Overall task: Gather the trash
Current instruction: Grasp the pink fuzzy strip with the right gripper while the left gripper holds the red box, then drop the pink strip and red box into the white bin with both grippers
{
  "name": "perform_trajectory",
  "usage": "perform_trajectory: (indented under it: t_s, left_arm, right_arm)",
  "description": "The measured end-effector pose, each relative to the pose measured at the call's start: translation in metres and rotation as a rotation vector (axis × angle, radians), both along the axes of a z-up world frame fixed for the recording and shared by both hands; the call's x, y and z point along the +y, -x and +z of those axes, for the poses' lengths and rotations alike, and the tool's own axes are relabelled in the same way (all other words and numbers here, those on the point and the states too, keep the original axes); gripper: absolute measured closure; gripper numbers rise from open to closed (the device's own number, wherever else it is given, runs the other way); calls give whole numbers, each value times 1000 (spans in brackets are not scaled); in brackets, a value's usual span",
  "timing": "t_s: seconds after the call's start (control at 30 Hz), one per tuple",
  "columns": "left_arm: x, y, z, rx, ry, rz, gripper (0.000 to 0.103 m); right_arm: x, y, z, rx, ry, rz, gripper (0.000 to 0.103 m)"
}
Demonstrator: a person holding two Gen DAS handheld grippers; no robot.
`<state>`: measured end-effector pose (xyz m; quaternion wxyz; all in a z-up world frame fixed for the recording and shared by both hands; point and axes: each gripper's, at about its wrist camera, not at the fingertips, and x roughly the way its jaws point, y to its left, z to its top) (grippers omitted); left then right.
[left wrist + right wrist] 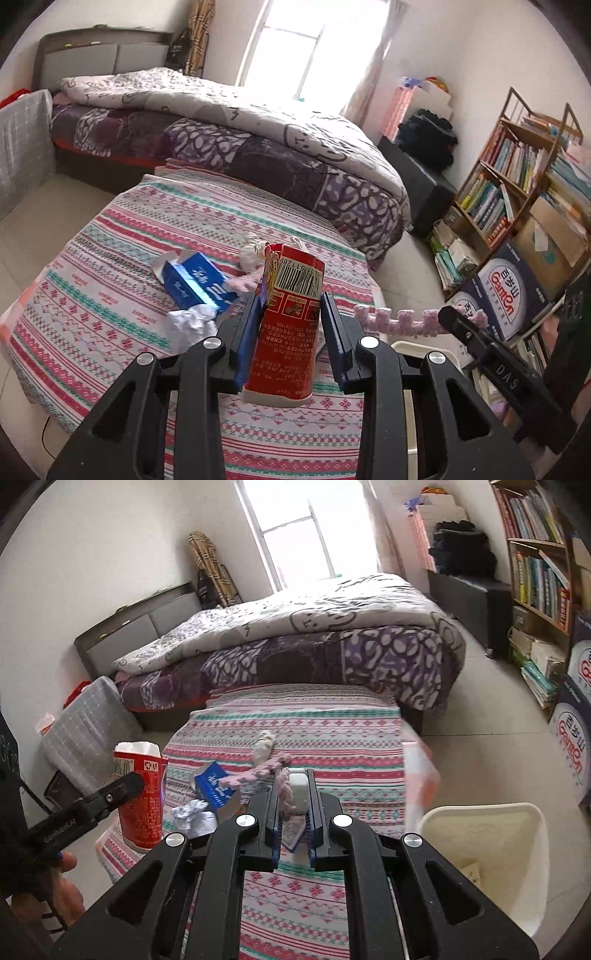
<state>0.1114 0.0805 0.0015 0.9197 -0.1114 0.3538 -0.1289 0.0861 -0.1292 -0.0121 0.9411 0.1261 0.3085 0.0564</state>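
Observation:
My left gripper (290, 295) is shut on a tall red snack carton (288, 332) with a barcode, held upright above the patterned table cloth (110, 258). The right wrist view shows the same carton (146, 801) at the left in the left gripper (129, 781). My right gripper (293, 775) is shut on a pink knitted cord (251, 773), with a small white piece (298, 790) also between its fingers. The cord (399, 319) trails back to a pale lump (264, 747) on the table. A blue box (199, 280) and a crumpled white paper (192, 325) lie on the cloth.
A cream plastic bin (480, 849) stands on the floor at the table's right corner. Behind the table is a bed (258, 122) with a rumpled quilt. At the right stand a bookshelf (517, 177) and stacked cartons (506, 291). A grey checked bag (85, 731) sits at the left.

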Motion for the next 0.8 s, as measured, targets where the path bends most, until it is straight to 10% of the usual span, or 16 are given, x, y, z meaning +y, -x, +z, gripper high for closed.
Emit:
perform_trajectory:
  t_s: [0.8]
  left_arm:
    - [-115,5,-21,22,-32,-218,69]
  right_arm:
    - [-140,30,-8,136,-32,-320,91]
